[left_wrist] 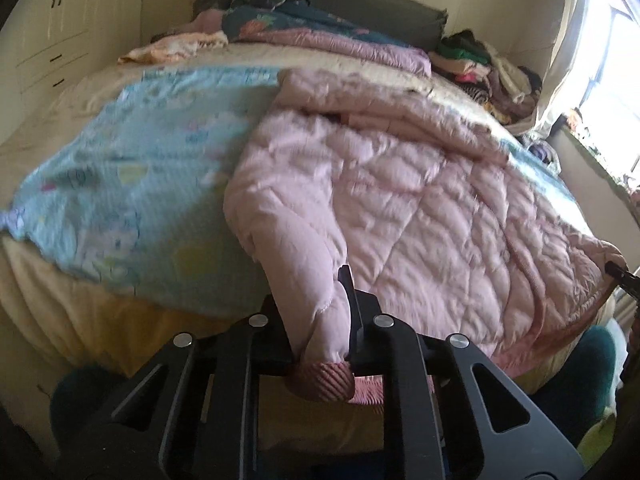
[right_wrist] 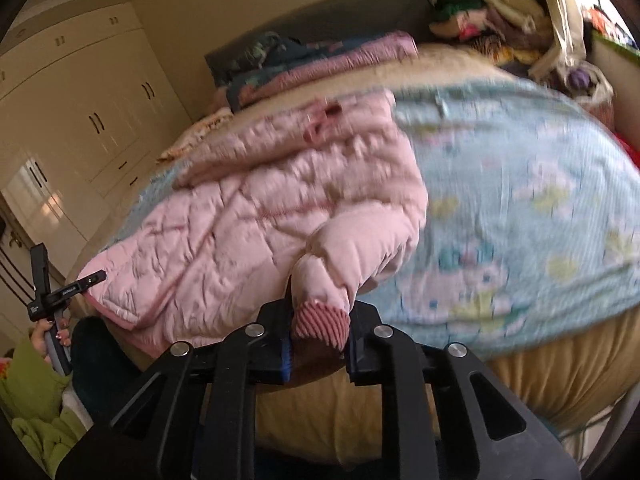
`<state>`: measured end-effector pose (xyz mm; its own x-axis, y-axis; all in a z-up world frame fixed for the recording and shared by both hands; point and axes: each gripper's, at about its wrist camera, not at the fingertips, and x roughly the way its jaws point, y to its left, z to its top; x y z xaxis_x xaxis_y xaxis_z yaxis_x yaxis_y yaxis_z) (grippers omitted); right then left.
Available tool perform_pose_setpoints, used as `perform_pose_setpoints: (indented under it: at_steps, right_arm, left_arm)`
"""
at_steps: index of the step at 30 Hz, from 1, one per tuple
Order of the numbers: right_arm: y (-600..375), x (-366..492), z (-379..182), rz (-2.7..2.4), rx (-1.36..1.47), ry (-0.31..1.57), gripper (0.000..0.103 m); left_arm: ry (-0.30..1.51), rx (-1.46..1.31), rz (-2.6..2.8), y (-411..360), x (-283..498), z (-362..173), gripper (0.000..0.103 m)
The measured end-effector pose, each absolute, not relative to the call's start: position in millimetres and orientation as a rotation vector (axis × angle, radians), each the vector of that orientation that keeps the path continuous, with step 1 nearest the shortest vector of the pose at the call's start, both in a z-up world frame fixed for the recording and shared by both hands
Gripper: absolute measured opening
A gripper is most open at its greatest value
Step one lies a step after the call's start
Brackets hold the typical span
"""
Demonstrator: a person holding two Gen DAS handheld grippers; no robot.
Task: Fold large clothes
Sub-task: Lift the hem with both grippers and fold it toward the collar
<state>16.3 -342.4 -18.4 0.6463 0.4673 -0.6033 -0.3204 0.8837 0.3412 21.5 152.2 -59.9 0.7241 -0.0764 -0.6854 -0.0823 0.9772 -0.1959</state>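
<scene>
Black tongs of the left gripper clamp one ribbed sleeve cuff at bottom center, while the right gripper pinches the other cuff. Between them, the pink quilted jacket sprawls mid-frame across a pale blue blanket covering the bed.

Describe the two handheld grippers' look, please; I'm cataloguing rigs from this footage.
Both the left gripper and the right gripper are matte black, built of angular linkage bars with triangular cut-outs and round silver pivot pins. The right one's fingers show blue pads. The person's sleeve is lime green.
</scene>
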Motion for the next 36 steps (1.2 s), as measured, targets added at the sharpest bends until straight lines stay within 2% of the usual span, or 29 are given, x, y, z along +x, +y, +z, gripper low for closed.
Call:
perform_pose_setpoints:
  at_steps: [8, 36]
  right_arm:
    - [-337.2, 40.2, 34.4, 0.454, 0.196, 0.624, 0.017]
    - [-329.9, 98.0, 133.5, 0.431, 0.191, 0.424, 0.016]
  left_arm:
    - [0.667, -0.202, -0.002, 149.6, 46.9, -21.1, 0.010]
    - [0.445, -0.241, -0.018, 157.1, 106.9, 84.5, 0.010]
